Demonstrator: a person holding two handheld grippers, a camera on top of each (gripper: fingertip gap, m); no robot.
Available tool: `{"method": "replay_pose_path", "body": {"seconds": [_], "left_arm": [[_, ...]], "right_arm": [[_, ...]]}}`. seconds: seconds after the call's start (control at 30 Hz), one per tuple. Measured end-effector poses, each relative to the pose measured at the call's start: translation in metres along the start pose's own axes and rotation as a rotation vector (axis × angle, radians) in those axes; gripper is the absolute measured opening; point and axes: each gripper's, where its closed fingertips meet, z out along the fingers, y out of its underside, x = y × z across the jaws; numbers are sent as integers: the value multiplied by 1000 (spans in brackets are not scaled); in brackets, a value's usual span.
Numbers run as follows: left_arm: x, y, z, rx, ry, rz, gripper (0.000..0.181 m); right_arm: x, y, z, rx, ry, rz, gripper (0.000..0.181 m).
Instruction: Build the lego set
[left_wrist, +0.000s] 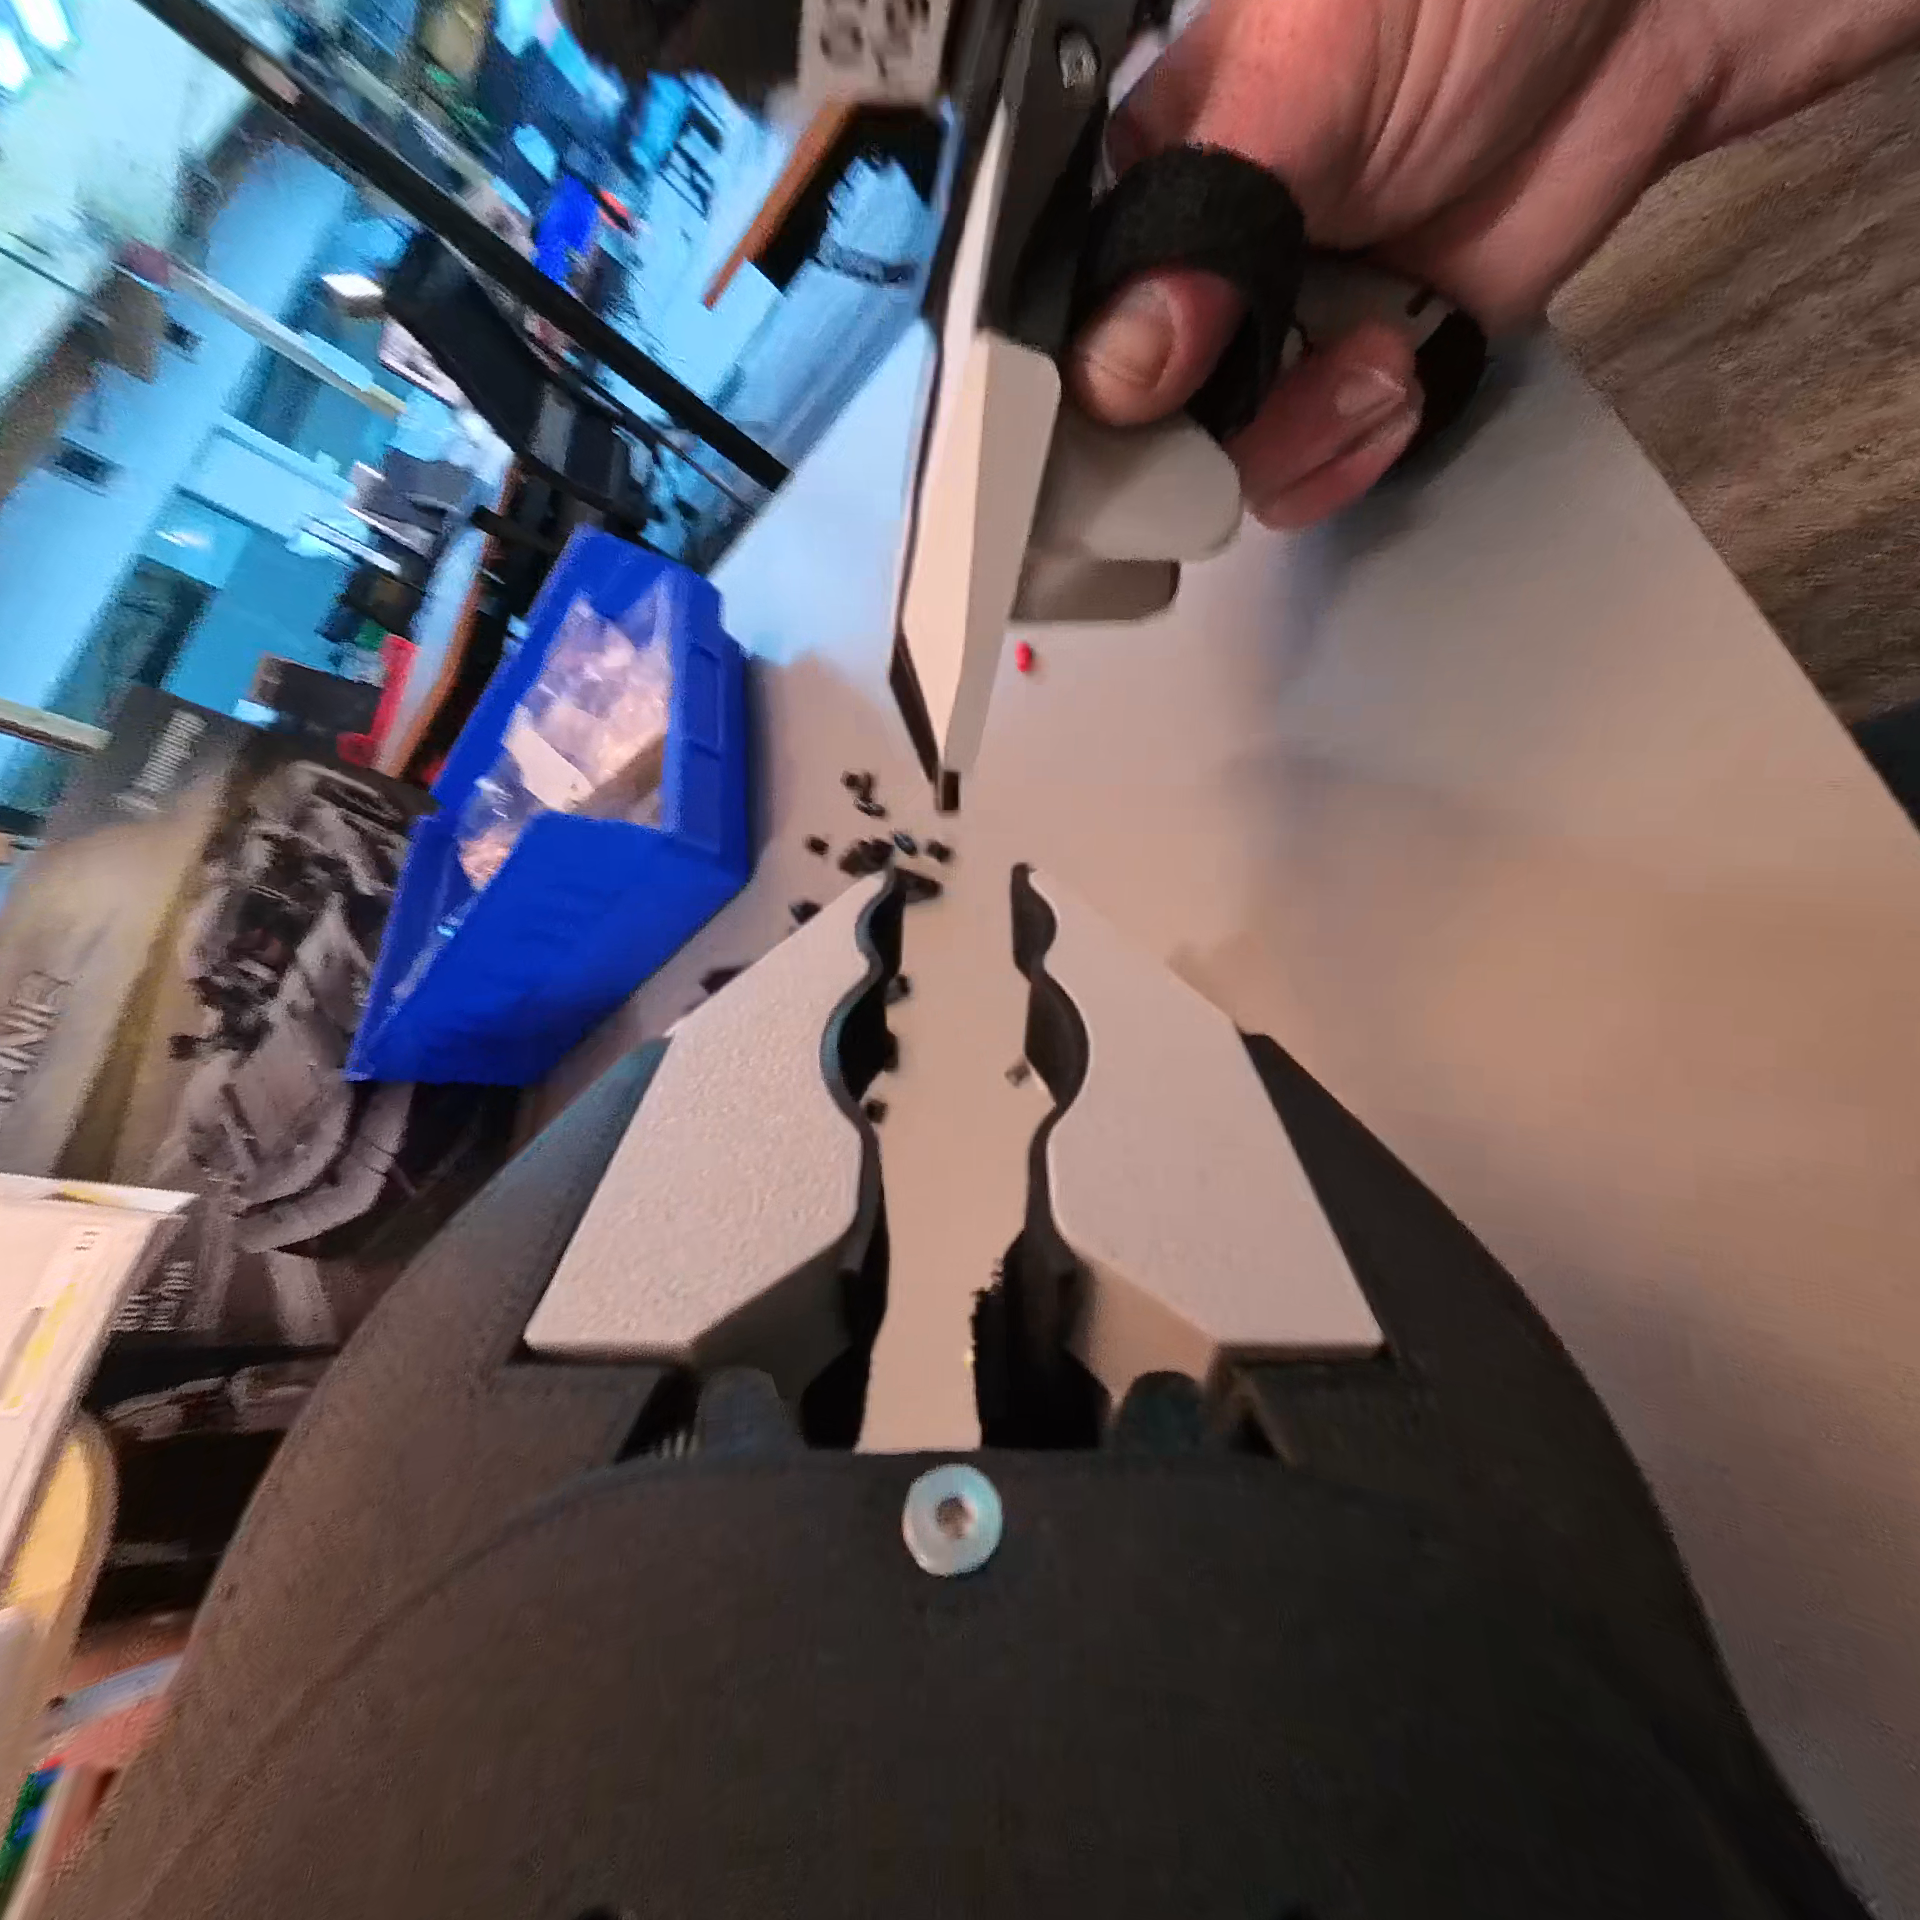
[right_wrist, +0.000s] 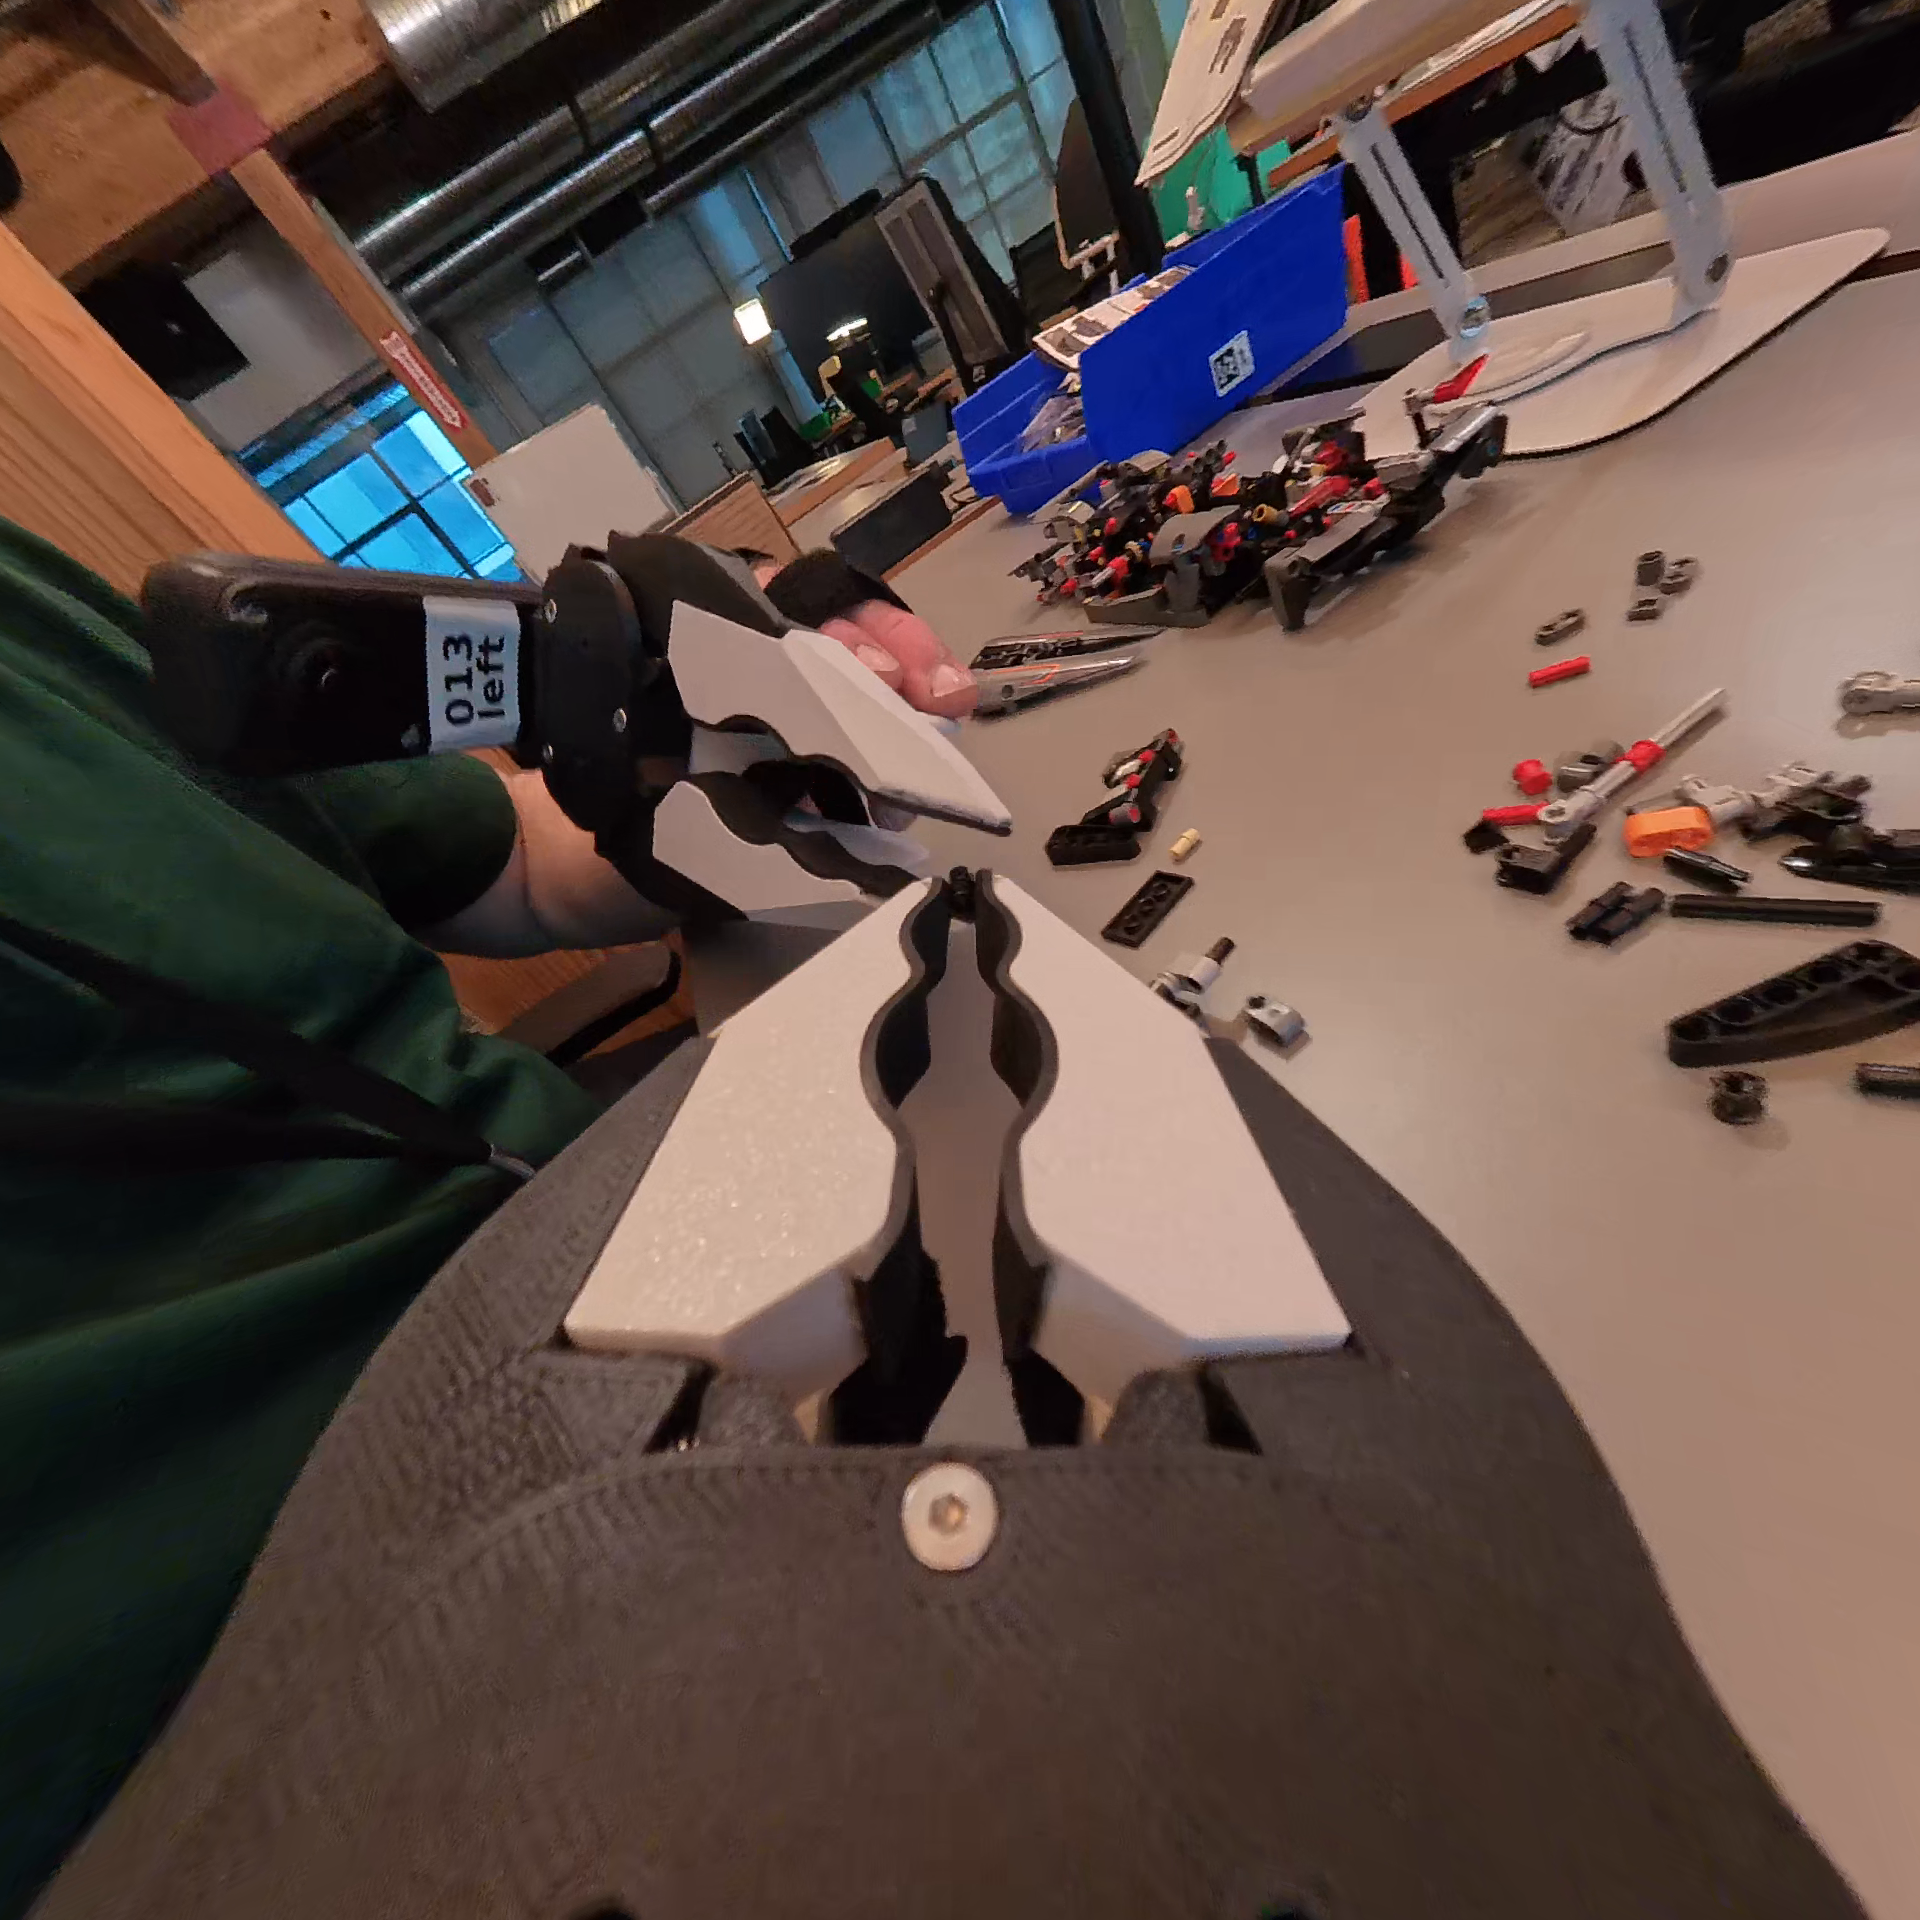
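Right gripper (right_wrist: 964, 891) fingers are pinched on a small black pin (right_wrist: 962, 885) at their tips. Left gripper (left_wrist: 956, 883) fingers stand apart, empty, just left of it. The partly built model (right_wrist: 1262, 520) lies well ahead-right on the desk (right_wrist: 1455, 1195), long axis crosswise. Left gripper bears a white label; blue bin (right_wrist: 1216, 343) a code sticker.

Bare grey tabletop (right_wrist: 1558, 1299) open ahead on the right; scattered small black, red and grey plastic pieces (right_wrist: 1704, 821) and blue plastic bins (right_wrist: 1174, 384) blocking beyond.
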Motion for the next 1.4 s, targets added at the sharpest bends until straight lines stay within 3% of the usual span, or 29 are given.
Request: {"method": "replay_pose_path", "body": {"seconds": [0.17,0.4,0.73,0.97,1.2,1.3,1.4], "left_arm": [[18,37,4,-102,202,-45,36],[38,60,12,-182,370,-82,30],[50,67,11,-216,348,-27,5],[39,61,-3,-171,326,-71,17],[36,57,8,-161,379,0,30],[42,43,12,-90,417,63,31],[46,43,19,-107,448,107,30]], "right_arm": [[10,4,-6,-5,11,23,3],[12,7,-3,-29,11,29,2],[13,10,-1,-48,25,26,2],[15,11,-4,-37,75,12,3],[14,12,-9,-24,96,21,3],[12,12,-11,-22,91,22,2],[12,12,-12,-17,80,33,2]]}}
